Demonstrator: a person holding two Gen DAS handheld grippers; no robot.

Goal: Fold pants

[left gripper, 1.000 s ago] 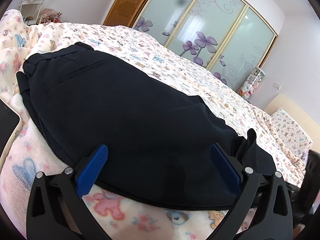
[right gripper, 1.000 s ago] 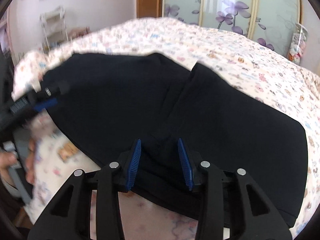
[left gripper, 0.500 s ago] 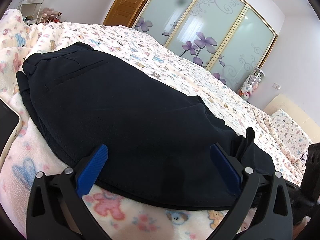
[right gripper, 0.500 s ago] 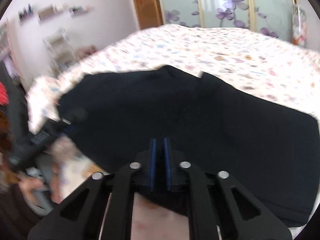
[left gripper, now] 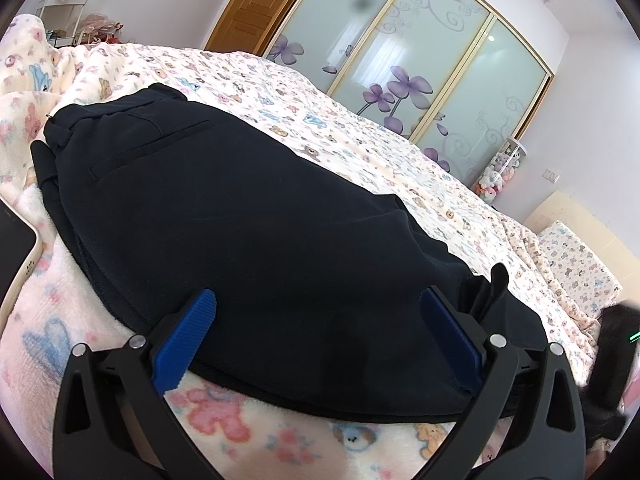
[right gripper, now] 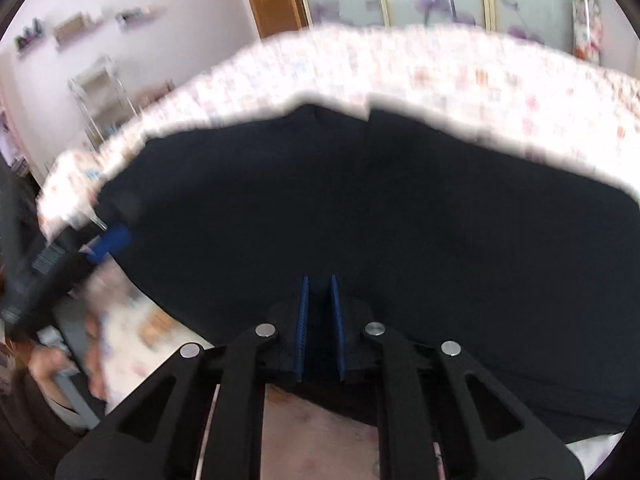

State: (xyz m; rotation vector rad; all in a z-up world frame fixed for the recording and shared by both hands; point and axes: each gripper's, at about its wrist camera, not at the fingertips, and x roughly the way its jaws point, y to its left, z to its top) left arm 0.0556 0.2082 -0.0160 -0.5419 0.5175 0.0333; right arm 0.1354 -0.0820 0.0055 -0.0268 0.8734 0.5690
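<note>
Because the dark pants lie flat on the flower-and-bear printed bed with their long axis running across both views, the next move turns on which end each claw commands. In the left wrist view the waistband, with its pocket slit, points away to the far left, and the legs trail off toward the lower right; the garment already looks doubled leg over leg, which is a judgement from the stacked edges.

The left claw stands wide, its blue pads straddling the near long edge without pinching it, cloth directly ahead and touching or nearly touching. The right claw is drawn narrow with dark fabric showing between its pads, so it appears to hold the near edge close to where the two legs meet; that view is blurred, so the exact layer count is unclear. From there the pants spread away and to both sides, and the left claw shows at the garment's left end.

A tablet-like device rests just beside the waistband end.
</note>
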